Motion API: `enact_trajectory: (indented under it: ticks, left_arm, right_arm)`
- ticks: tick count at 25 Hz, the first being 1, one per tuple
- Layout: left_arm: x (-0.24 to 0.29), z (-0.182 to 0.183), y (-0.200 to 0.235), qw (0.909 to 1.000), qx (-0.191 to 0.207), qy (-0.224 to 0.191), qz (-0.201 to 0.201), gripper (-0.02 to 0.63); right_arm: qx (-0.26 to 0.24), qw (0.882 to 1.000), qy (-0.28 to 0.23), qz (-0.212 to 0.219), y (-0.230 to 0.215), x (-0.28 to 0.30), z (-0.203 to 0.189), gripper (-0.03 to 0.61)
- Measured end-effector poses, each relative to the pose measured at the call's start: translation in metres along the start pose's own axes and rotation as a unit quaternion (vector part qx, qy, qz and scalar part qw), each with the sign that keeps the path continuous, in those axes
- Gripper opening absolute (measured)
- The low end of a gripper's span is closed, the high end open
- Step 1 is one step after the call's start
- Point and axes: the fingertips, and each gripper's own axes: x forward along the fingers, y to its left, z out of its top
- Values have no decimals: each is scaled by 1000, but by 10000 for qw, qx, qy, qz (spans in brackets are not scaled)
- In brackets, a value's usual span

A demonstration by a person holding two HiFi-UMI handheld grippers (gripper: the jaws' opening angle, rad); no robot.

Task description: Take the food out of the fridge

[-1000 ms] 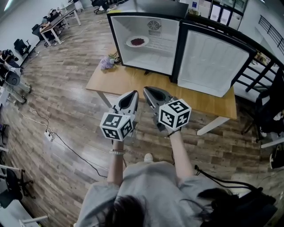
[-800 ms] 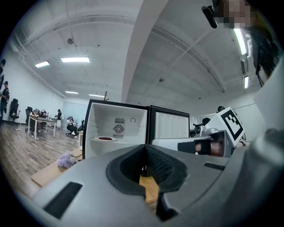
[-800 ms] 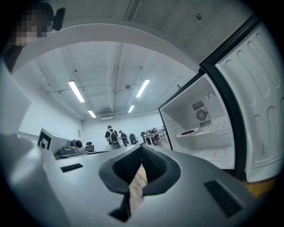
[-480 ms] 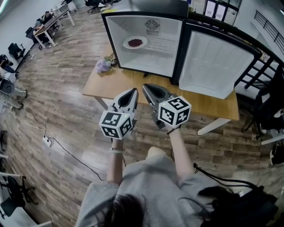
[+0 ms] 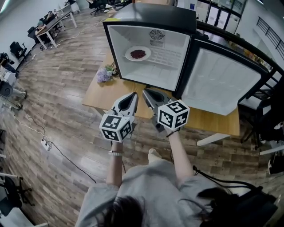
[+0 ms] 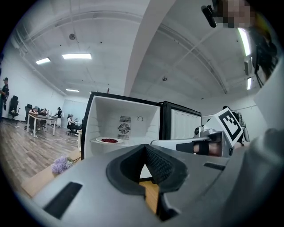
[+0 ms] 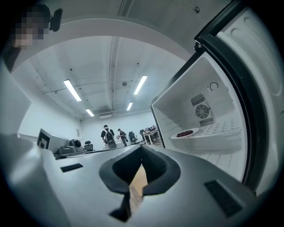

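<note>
fridge (image 5: pixel 151 12) now nearer left claw (image 5: pixel 132 95) & right claw (image 5: pixel 145 91), both closed.

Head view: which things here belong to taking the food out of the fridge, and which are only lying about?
For the job: black mini fridge with white inside, door open; white round plate of dark red food on its shelf; left gripper and right gripper, both shut, empty.
Lying about: bunch of pale purple flowers; light wooden table; white power strip on the floor.
</note>
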Motion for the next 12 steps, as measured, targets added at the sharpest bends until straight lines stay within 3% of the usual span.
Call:
enact_trajectory:
  ticks: [12]
  left_arm:
    - [53,-1,39,9998,-121,61,154,8]
  right_arm:
    - [146,9996,212,141,-48,45,4,8]
